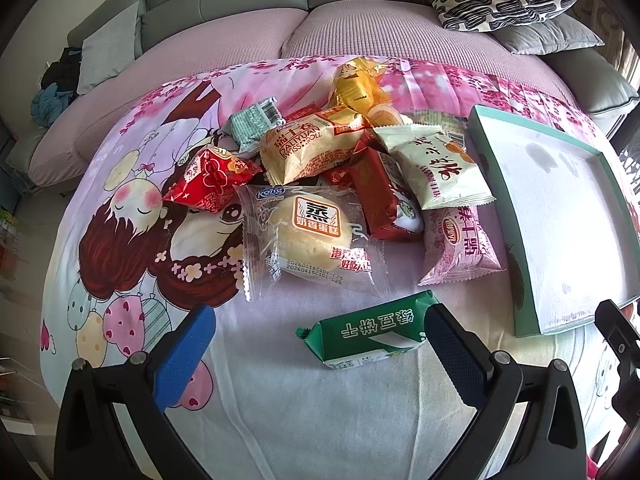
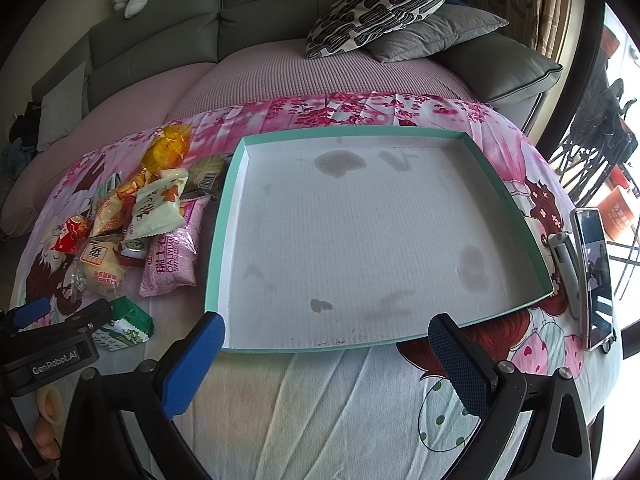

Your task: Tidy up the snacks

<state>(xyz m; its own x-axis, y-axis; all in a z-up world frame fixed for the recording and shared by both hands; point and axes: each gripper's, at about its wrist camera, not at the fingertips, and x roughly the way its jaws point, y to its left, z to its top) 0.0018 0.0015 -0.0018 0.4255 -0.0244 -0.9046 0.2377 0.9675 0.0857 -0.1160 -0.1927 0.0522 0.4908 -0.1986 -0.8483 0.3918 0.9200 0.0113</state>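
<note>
Nothing sorted yet: tray (image 2: 400,136) sits bare, snack pile (image 1: 336,184) just beside it on the cloth. Left gripper (image 1: 320,344) spread wide around the green packet (image 1: 368,332), not gripping; right gripper (image 2: 328,356) open, empty, at tray's near edge.

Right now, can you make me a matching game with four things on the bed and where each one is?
Things:
1. green snack pack
2. phone
3. box lid
4. yellow snack bag

Places:
A. at the far end of the snack pile, nearest the sofa
B. on the right edge of the bed, beside the box lid
C. alone on the sheet, closest to the left gripper
D. right of the snack pile, with nothing inside

Pairs: 1-C, 2-B, 3-D, 4-A
</note>
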